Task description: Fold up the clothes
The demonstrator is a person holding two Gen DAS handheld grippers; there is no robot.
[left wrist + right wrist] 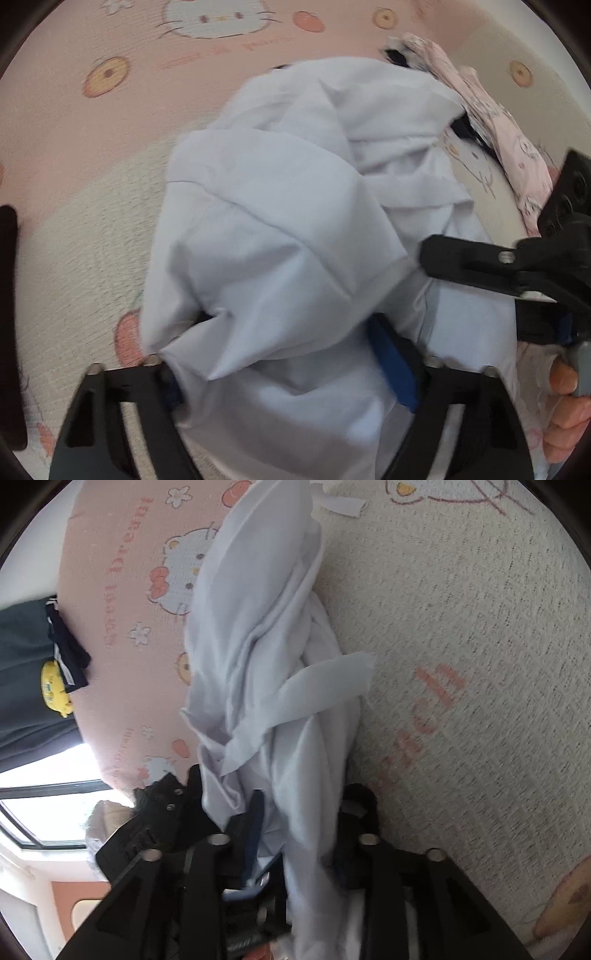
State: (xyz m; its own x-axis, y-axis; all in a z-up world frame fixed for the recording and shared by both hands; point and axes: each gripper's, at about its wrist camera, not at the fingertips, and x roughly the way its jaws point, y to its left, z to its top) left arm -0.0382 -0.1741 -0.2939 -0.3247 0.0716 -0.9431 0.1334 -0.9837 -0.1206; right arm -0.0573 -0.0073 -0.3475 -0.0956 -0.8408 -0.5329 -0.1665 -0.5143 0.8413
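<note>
Shirt (pixel 280 221) is a thin white thing, all bunched up, draped over my left gripper (pixel 291 350) and trailing down onto the cartoon-cat bed sheet (pixel 92 206). Its fingers sit wide apart with the cloth heaped between and over them, so I can't tell if they're pinching anything. My right gripper (pixel 295 830) has a twisted rope of the same fabric running between its fingers; looks clamped on it, and in the left view it reaches into the cloth from the side.

Handling-wise I'd guess light, floppy, zero stiffness, and it'll slide and sag wherever it isn't held. I'd go for a hem or seam edge, not the loose middle. Pink garment (pixel 517 147) lies crumpled just beyond it.
</note>
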